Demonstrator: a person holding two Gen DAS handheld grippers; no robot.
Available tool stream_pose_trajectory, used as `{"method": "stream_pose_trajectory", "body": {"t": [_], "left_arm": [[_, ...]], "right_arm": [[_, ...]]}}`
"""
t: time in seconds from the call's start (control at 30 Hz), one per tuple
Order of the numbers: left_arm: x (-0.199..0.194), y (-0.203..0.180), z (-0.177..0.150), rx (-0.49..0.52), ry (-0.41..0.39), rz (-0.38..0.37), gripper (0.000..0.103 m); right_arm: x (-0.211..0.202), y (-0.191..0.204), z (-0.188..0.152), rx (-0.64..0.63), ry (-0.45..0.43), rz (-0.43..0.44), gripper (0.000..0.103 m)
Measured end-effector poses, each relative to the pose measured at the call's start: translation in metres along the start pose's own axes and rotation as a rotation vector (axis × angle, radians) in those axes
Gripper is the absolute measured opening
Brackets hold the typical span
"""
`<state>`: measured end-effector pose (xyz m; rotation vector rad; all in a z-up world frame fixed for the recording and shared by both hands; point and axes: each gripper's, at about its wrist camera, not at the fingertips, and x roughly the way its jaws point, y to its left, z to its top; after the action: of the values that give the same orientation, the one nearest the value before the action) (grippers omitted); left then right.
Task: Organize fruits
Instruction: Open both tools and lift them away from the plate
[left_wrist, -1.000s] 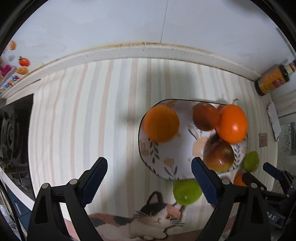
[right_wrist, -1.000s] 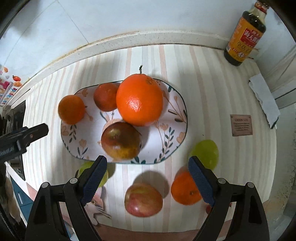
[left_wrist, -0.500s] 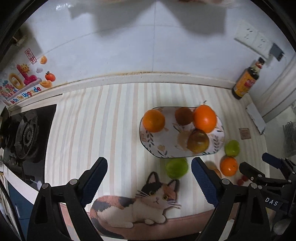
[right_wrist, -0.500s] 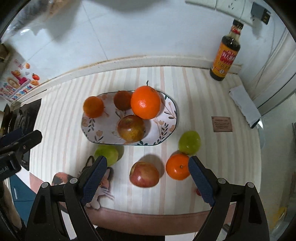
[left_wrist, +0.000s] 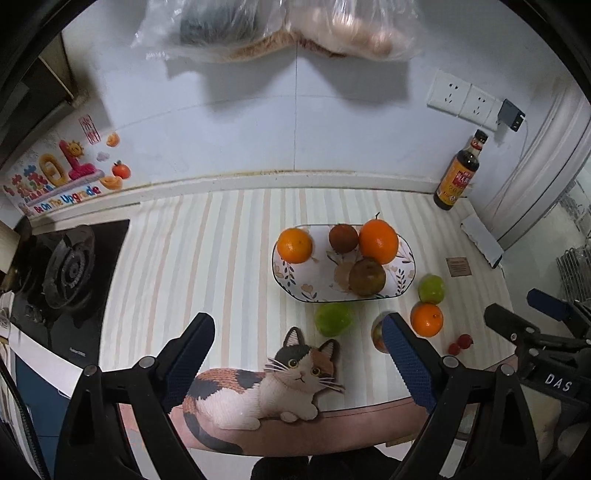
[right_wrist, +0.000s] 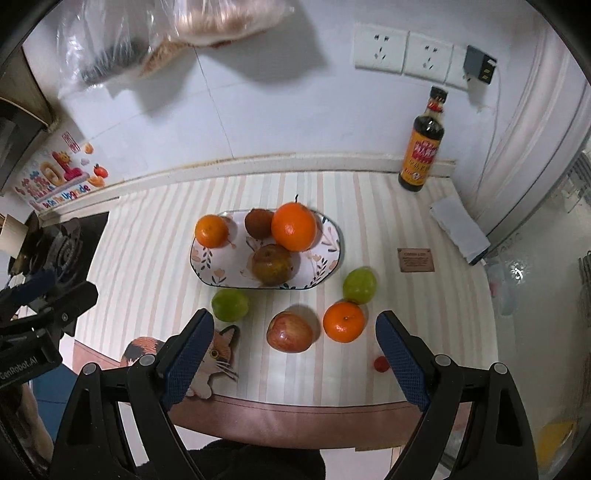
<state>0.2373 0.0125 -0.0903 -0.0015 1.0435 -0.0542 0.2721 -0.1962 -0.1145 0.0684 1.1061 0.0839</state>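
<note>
Red apple (right_wrist: 290, 331) sits off the plate (right_wrist: 207, 275), straight ahead of the wide-open, empty right gripper (right_wrist: 293, 354); left gripper (left_wrist: 298, 360) likewise.

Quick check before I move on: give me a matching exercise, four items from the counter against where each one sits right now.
Items:
1. large orange
2. red apple
3. sauce bottle
4. gas burner

Places:
A. against the back wall, right corner
B. on the floral plate
C. left of the striped mat
D. on the mat, in front of the plate

Pairs: 1-B, 2-D, 3-A, 4-C
</note>
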Motion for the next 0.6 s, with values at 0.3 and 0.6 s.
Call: {"method": "stream_pose_trajectory", "body": {"t": [0.3, 0.6], "left_arm": [[-0.021, -0.005, -0.003, -0.009, -0.028, -0.009, 0.093], [0.018, -0.013, 0.0, -0.019, 0.058, -0.009, 0.098]], "right_arm": [[-0.031, -0.007, -0.006, 0.035, -0.036, 0.033, 0.092], [0.027, -0.027, -0.008, 0.1, 0.076, 0.075, 0.092]]}}
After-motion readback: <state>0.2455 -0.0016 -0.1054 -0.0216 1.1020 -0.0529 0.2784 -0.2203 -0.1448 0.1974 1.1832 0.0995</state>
